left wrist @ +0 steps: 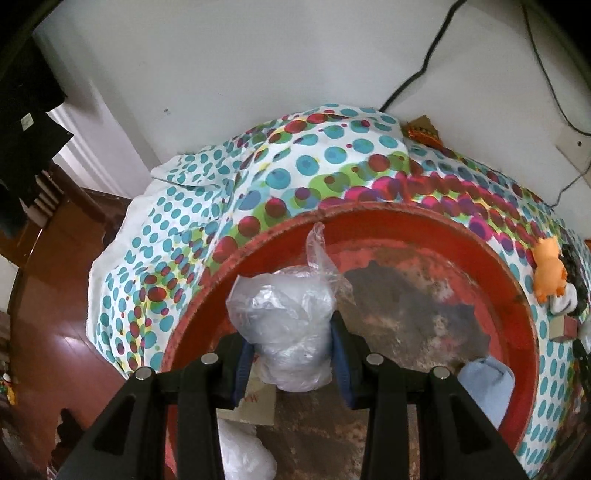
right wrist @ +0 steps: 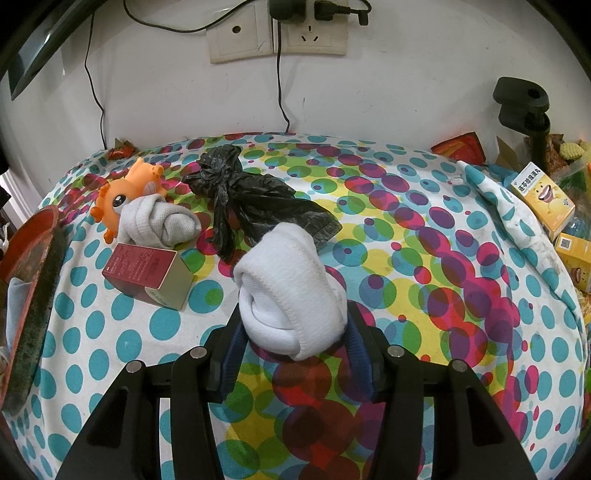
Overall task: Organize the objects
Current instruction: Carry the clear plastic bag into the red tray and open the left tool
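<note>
Left gripper: jaws clamped on a crumpled clear plastic bag, blue pads pressing its two sides; it points steeply down into the red basin.
Clear plastic bag: held above the basin's worn, stained bottom, its loose top sticking up toward the far rim.
Red basin: round, stands on the spotted cloth; inside lie a light blue sock near the right wall, a piece of cardboard under the held bag, and another white bag at the lower edge.
Right gripper: jaws clamped on a rolled white sock, one pad on each side.
White sock: lifted just above the spotted cloth, near the middle of the bench.
Black plastic bag: knotted, lying flat on the cloth behind the white sock.
Grey sock: rolled, resting against the orange toy.
Dark red box: on its side, just in front of the grey sock.
Basin seen from the right wrist: at the left edge, well apart from the white sock.
Yellow boxes: at the far right, off the cloth's folded edge.
Wall: white, with sockets and cables plugged in.
</note>
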Tool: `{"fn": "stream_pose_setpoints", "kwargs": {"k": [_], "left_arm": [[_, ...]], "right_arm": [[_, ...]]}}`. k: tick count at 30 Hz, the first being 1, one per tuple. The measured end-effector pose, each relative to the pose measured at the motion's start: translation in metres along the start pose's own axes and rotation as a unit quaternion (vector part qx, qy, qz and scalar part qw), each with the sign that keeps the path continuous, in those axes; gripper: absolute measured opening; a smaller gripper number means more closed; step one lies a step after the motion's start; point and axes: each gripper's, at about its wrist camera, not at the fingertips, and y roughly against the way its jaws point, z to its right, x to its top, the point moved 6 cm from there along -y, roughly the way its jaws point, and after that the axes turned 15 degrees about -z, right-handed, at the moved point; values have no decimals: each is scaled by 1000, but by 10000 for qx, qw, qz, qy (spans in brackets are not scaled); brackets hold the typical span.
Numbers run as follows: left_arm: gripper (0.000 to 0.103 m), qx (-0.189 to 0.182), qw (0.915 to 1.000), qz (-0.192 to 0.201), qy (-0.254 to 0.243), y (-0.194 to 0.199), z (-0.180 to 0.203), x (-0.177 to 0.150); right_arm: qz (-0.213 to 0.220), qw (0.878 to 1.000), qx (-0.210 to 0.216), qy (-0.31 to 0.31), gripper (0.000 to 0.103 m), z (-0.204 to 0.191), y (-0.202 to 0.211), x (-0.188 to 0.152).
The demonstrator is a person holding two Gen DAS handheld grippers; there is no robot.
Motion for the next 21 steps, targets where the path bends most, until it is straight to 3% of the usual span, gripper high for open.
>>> {"fn": "stream_pose_setpoints", "kwargs": {"k": [21], "left_arm": [[42, -187, 9994, -268, 125, -28, -2, 6]], "right_arm": [[-17, 10000, -78, 44, 50, -2, 0, 0]]}}
